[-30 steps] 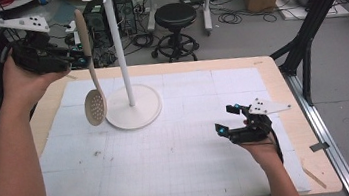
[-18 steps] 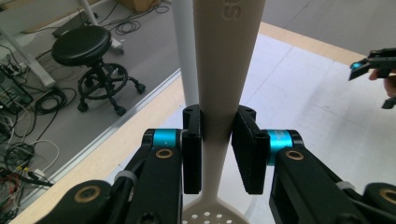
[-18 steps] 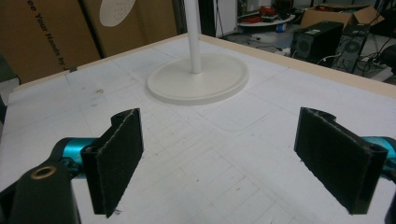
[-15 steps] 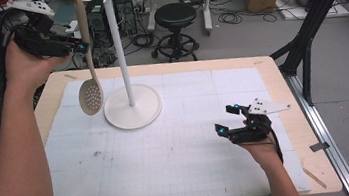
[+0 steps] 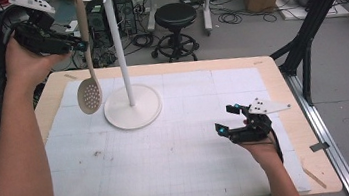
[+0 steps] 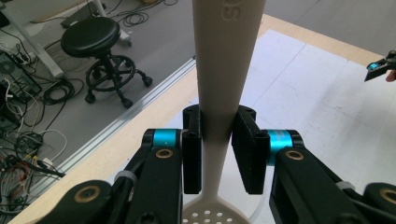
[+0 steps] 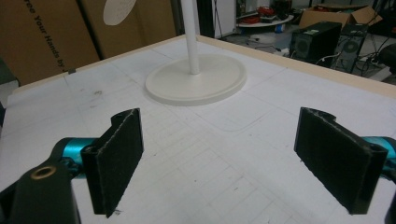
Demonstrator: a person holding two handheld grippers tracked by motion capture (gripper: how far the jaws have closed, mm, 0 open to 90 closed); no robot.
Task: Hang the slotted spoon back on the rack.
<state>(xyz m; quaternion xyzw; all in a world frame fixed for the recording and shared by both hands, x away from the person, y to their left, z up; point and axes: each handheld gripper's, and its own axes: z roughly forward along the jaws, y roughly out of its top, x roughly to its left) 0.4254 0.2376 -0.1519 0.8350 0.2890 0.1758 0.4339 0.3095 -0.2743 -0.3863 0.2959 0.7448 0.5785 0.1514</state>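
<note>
One slotted spoon (image 5: 87,73), cream/off-white plastic, long flat handle, round perforated bowl at the bottom. It hangs upright in mid-air above the table's far-left corner, just left of the stand's pole, bowl down, clear of the surface. Left gripper (image 5: 80,45) pinches it partway up the handle; in the left gripper view both black pads sit flat vs. the handle's sides (image 6: 215,122), embossed lettering above the grip, bowl holes peeking out below. Left hand (image 5: 24,58) raised high.

Right gripper (image 5: 230,119) sits low at the table's near-right, jaws spread wide w/ nothing between them; right gripper view looks along the bare mat between the two pads toward the stand base.

One white stand (image 5: 128,83): thin pole, round disc base, hooks at the top, standing on the mat's far-left part.

Surface: pale wood table (image 5: 281,85) under a white gridded mat (image 5: 178,148), a few dark smudges near the left side.

Room: grey floor, one black stool (image 5: 177,27) on castors behind the table, cable tangles, cardboard boxes, black tripod legs at right, PC towers.
</note>
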